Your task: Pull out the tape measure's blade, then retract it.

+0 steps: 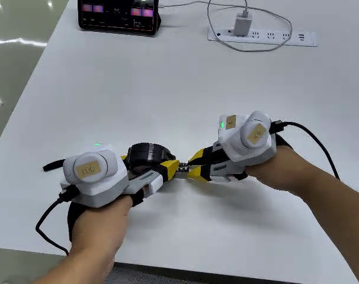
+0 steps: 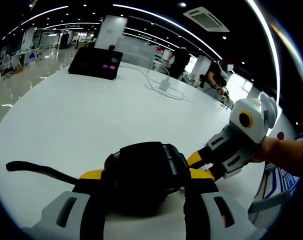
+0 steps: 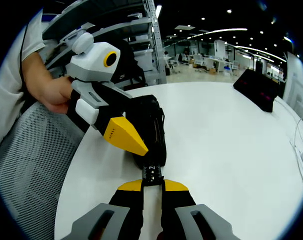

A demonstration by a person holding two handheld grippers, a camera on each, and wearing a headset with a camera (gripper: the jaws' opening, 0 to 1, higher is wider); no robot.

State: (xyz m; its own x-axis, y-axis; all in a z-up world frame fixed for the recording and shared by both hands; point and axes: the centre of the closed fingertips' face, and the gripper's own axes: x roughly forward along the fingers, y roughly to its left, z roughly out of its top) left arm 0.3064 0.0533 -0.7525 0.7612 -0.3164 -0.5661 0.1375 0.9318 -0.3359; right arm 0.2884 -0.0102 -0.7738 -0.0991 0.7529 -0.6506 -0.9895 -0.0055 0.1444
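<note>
The left gripper (image 1: 153, 168) squeezes the black tape measure (image 1: 143, 152) on the white table (image 1: 167, 89). The right gripper (image 1: 194, 170) pinches its blade tip (image 3: 150, 174) tight, so the pull should go straight right.

Legible markings: none.
We find a tan sticker (image 1: 87, 170) on the left gripper (image 1: 162, 171) and a second sticker (image 1: 256, 134) on the right gripper (image 1: 194, 165). Their print is too blurred to read, as is the small lettering (image 3: 111, 134) on the left gripper's yellow jaw tip.

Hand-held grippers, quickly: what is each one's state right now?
Left hand-held gripper: closed on the tape measure case.
Right hand-held gripper: closed on the blade tip.
</note>
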